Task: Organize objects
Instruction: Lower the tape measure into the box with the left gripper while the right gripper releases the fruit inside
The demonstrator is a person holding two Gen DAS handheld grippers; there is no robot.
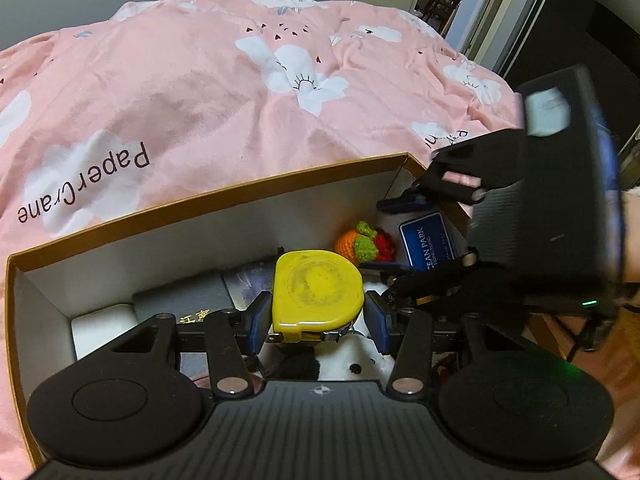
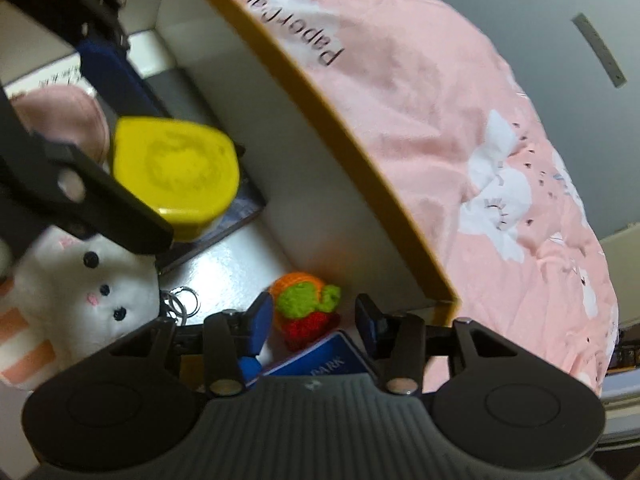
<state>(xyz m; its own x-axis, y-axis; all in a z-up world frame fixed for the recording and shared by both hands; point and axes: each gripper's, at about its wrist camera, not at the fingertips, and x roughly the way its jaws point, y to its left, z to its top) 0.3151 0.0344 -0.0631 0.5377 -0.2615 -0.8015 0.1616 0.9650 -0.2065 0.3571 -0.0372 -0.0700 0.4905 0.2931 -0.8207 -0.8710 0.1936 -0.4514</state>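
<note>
Tape measure [image 1: 318,294], a yellow hard-plastic case with a metal blade tip, sits pinched between the blue pads of the left gripper [image 1: 318,322] above the open brown-rimmed cardboard box [image 1: 224,196] on the pink cloud-print quilt [image 1: 208,92]. It looks dense and rigid, with smooth, slightly slippery flat faces; the pads grip its narrow edges low on the case, a hold that could let it pivot, so a hold nearer the middle seems safer. The right gripper [image 2: 314,320] is spread with nothing between its pads, over a soft crocheted orange-and-red fruit charm [image 2: 306,304] and a blue card [image 2: 320,362]. That charm would squash and weigh little; a gentle pinch across its body should do.
</note>
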